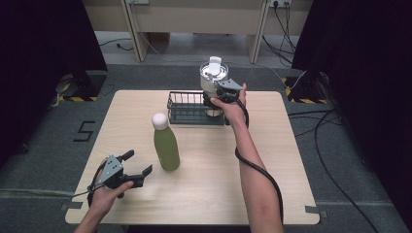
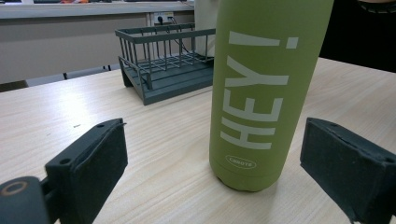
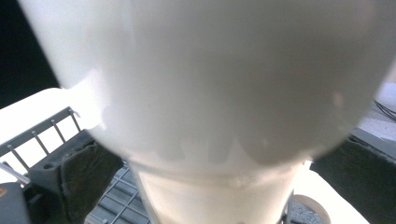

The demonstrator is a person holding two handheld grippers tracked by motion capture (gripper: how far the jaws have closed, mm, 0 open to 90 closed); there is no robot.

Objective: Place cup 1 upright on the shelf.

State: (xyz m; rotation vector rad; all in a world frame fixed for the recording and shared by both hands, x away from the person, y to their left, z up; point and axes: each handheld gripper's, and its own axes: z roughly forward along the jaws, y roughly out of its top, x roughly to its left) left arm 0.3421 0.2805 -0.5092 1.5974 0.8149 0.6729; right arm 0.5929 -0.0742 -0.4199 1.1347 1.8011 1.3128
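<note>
Between the right gripper's (image 1: 217, 98) matt rough pads, the white tumbler (image 3: 205, 93) looks smooth, glossy. Ahead of the left gripper (image 2: 224, 172), the green bottle (image 2: 261, 93) is matt; the table (image 2: 154, 154) pale woodgrain.

A: Any text to read?
B: Yep. Green bottle (image 2: 261, 93) has "HEY!" in big white caps, running up its side, seen in left gripper view. Below that, small white oval logo, too small to make out.
A: Anything else?
B: Floor left of the table (image 1: 204, 194), high view: black mark (image 1: 84, 130) shaped like a "5".
</note>
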